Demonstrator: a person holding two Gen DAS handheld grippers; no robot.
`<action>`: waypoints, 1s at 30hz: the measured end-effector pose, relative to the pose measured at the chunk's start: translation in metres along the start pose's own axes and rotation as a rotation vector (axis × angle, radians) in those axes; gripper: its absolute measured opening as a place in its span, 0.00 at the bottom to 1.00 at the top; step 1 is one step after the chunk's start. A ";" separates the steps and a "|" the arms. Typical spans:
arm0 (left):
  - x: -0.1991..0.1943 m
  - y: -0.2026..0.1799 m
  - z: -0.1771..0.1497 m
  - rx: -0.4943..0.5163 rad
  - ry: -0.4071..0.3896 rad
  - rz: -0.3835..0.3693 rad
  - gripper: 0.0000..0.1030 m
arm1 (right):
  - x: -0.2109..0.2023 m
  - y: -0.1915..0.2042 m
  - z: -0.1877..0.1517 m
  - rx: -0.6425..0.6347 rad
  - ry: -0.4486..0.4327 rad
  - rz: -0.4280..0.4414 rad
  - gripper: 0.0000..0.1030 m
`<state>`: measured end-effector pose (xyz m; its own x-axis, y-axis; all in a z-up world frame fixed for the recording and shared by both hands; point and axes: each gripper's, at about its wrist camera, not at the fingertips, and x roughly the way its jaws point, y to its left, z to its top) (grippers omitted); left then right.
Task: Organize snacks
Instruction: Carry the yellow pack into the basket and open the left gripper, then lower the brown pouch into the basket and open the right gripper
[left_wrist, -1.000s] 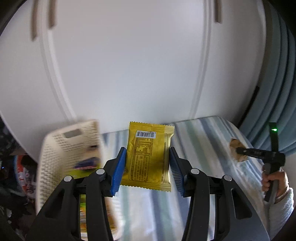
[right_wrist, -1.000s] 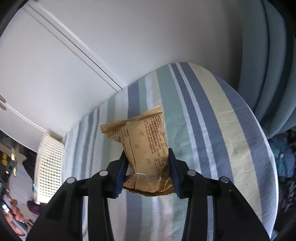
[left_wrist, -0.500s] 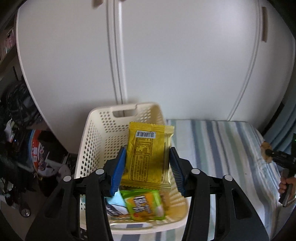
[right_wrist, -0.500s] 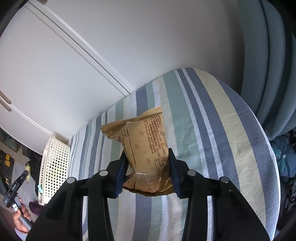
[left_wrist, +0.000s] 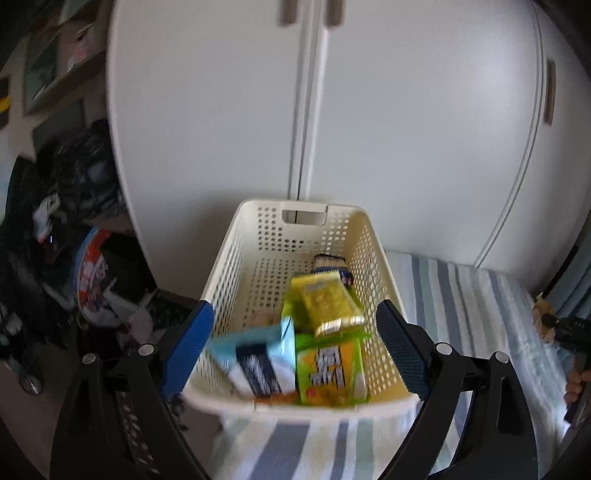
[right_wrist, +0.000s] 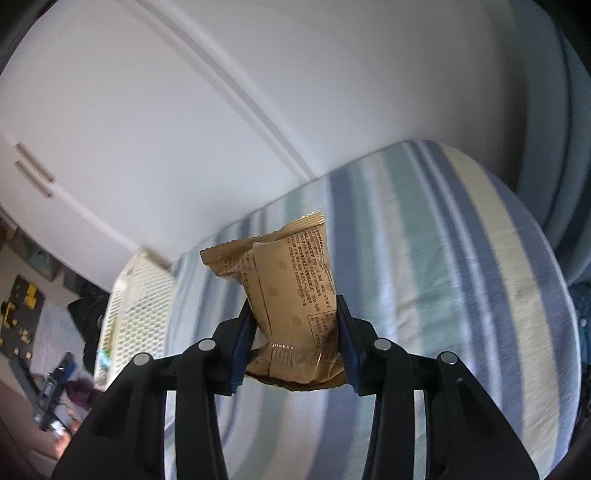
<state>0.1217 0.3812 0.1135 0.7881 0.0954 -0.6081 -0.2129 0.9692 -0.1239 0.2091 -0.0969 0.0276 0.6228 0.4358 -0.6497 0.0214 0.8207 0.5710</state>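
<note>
Dropped since the earlier frame, the yellow packet (left_wrist: 327, 304) lies in the basket (left_wrist: 236, 266); left gripper (left_wrist: 295, 347) gapes empty, right gripper (right_wrist: 293, 349) clamps the brown packet (right_wrist: 291, 295), not yet binned.

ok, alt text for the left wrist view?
The left gripper hangs open above a cream perforated basket holding several snack packets, a yellow packet on top. The basket sits at the edge of a striped cloth, with white cabinet doors behind.
</note>
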 end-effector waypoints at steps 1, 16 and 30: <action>-0.002 0.005 -0.008 -0.022 -0.010 0.005 0.90 | -0.003 0.010 -0.003 -0.020 0.000 0.012 0.40; -0.008 0.027 -0.047 -0.017 -0.110 0.140 0.94 | 0.041 0.235 -0.043 -0.303 0.117 0.162 0.40; -0.021 0.034 -0.048 -0.072 -0.140 0.084 0.96 | 0.149 0.363 -0.078 -0.532 0.207 -0.063 0.40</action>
<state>0.0701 0.4017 0.0842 0.8374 0.2107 -0.5043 -0.3182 0.9382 -0.1363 0.2484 0.2950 0.0992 0.4657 0.3991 -0.7898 -0.3764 0.8971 0.2314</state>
